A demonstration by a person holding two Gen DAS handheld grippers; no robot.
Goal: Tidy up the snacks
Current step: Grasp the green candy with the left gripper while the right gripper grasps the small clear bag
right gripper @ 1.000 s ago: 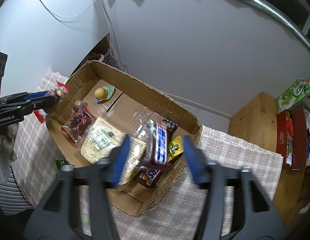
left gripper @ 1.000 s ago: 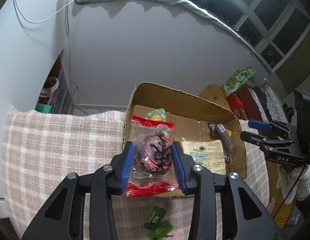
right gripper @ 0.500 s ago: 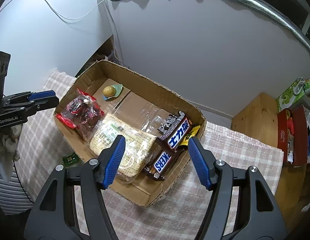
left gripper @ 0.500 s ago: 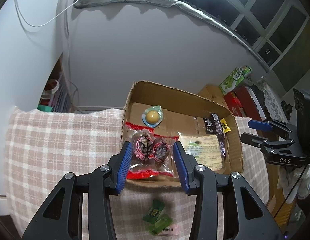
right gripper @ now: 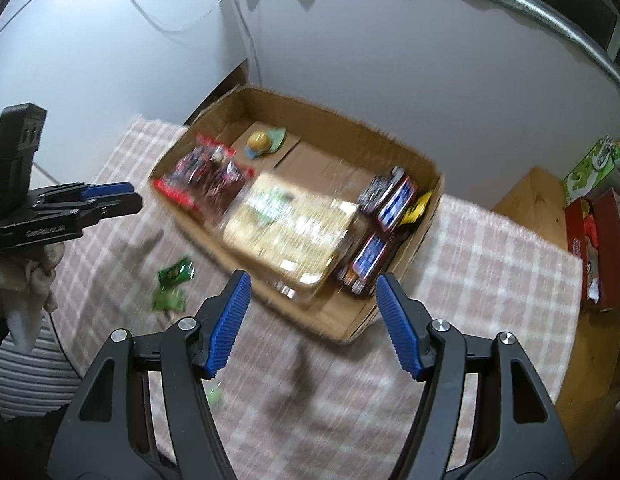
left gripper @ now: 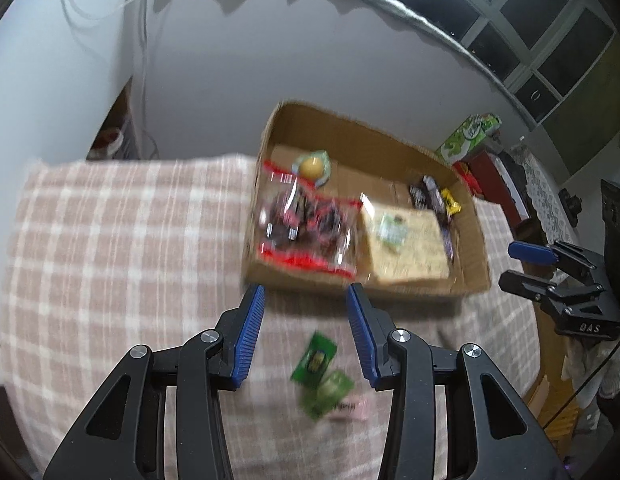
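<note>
A cardboard box (left gripper: 466, 280) (right gripper: 432, 184) sits on a checked cloth. In it lie a clear red-edged snack bag (left gripper: 306, 220) (right gripper: 208, 174), a flat beige pack (left gripper: 408, 240) (right gripper: 286, 228), chocolate bars (right gripper: 386, 224) and a round yellow sweet (left gripper: 312, 166) (right gripper: 259, 141). My left gripper (left gripper: 306, 300) is open and empty, just in front of the box. Green packets (left gripper: 320, 376) (right gripper: 174, 284) lie on the cloth below it. My right gripper (right gripper: 312, 292) is open and empty, above the box's near edge.
The checked cloth (left gripper: 110, 248) covers the surface up to a grey wall. A wooden stand (right gripper: 530, 200) with red and green cartons (right gripper: 598, 240) is at the right. A pink slip (left gripper: 352, 408) lies by the green packets.
My left gripper has let go of the red-edged bag, which now lies in the box, and has pulled back. My right gripper has also drawn back from the box.
</note>
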